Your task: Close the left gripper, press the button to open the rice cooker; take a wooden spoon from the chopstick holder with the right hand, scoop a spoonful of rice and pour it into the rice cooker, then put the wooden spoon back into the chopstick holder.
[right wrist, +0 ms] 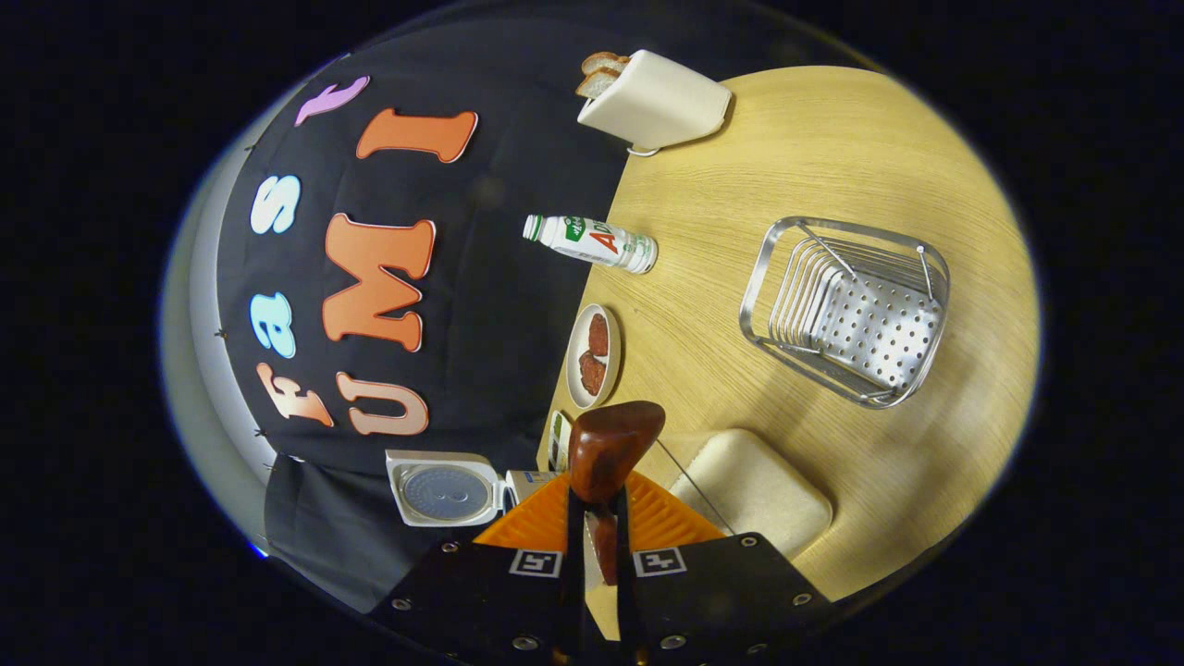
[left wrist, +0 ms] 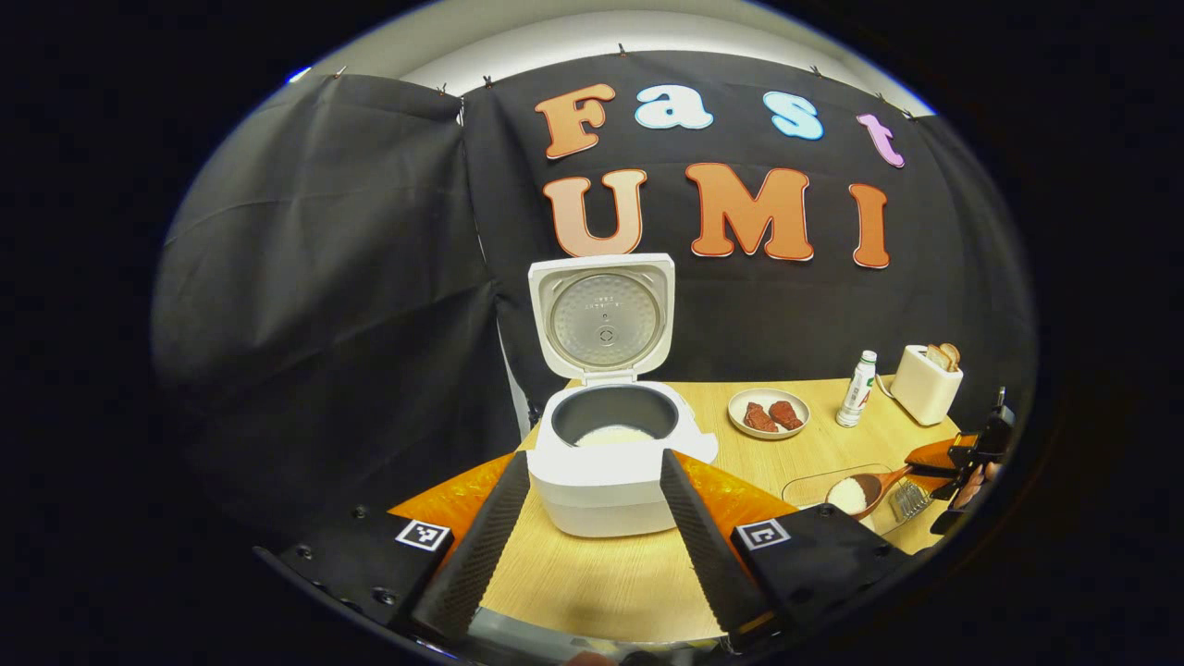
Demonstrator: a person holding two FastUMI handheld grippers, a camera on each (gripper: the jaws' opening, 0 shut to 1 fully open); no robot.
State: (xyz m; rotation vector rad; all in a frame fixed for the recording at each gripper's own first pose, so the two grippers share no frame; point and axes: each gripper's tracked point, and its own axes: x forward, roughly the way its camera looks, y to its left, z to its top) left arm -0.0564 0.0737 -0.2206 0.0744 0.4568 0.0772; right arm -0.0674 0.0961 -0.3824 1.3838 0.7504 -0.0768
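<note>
The cooker (left wrist: 610,453) stands open on the surface (left wrist: 601,573), lid up, with some rice in the pot. The left gripper (left wrist: 592,527) hangs in front of it, fingers wide apart, holding nothing. The right gripper (right wrist: 597,546) has its fingers closed on the spoon (right wrist: 606,453) handle. In the left gripper view, the spoon bowl (left wrist: 856,492) sits heaped with rice over the clear rice box (left wrist: 837,486), off to the right of the cooker.

The step looks like carrying the rice to the pot. Keep the spoon flat and go slow, so no rice falls. Tip it only when it is over the pot. The holder (right wrist: 846,310) waits on the surface, well away from the spoon.
</note>
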